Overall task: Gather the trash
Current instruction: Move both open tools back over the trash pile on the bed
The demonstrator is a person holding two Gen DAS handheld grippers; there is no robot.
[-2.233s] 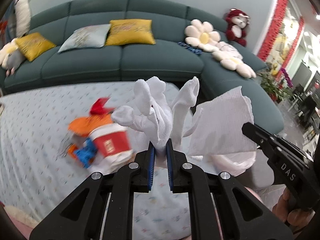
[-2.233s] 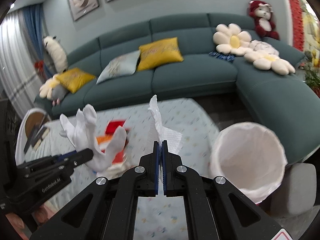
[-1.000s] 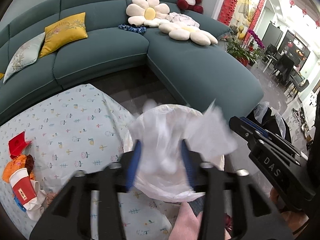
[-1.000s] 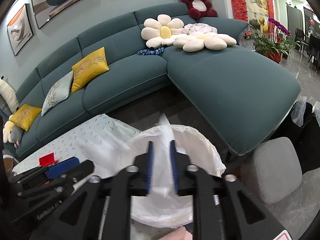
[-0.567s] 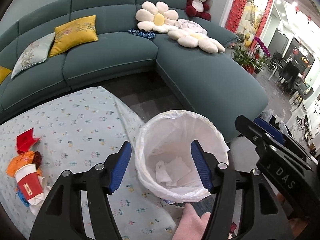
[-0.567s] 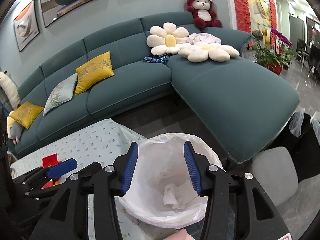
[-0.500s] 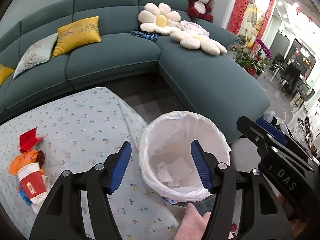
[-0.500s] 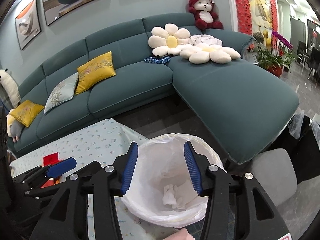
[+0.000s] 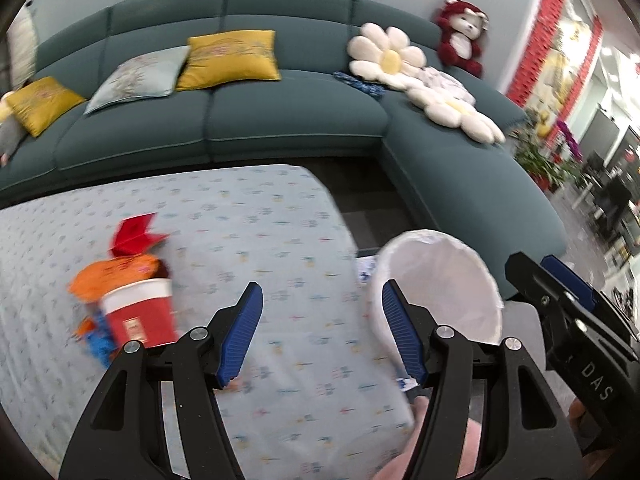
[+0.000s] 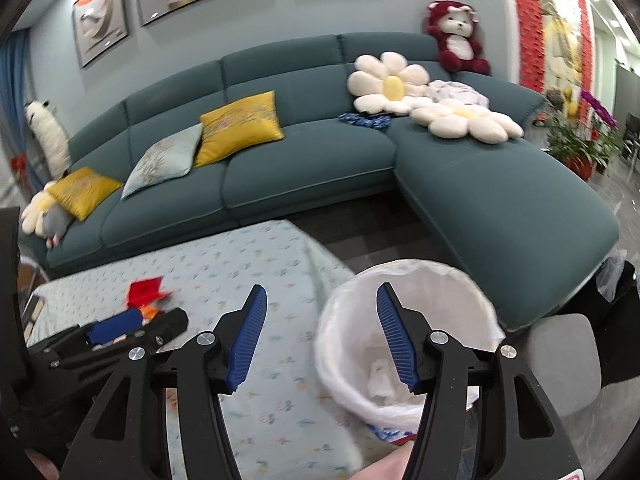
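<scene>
Claws first: the left claw (image 9: 322, 330) stands with its blue-padded fingers (image 9: 240, 334) spread wide apart and nothing between them, hanging above the worktop (image 9: 256, 232), which is covered by a pale blue cloth with a small printed pattern. The right claw (image 10: 320, 336) is likewise spread wide and empty; its right finger (image 10: 396, 340) sits over the mouth of the trash bin (image 10: 340, 360), its left finger over the cloth.

The trash bin, lined with a white bag, stands just beside the right edge of the worktop, and crumpled white tissue (image 10: 382, 380) lies at its bottom in the right wrist view. In the left wrist view the bin (image 9: 440, 276) shows beyond the left claw's right finger, with the right claw's black body (image 9: 568, 320) to its right.

Trash left on the worktop sits in a small heap off to the left: a red and white paper cup (image 9: 138, 312) on its side, an orange wrapper (image 9: 116, 274) touching it from behind, a red folded paper (image 9: 134, 232) just beyond, and a blue scrap (image 9: 98, 340) under the cup's left side. This heap is somewhat blurred.

Behind the worktop runs a teal corner sofa (image 10: 312, 160) with yellow cushions (image 10: 240, 124), flower-shaped cushions (image 10: 390, 82) and a red plush bear (image 10: 456, 44).
</scene>
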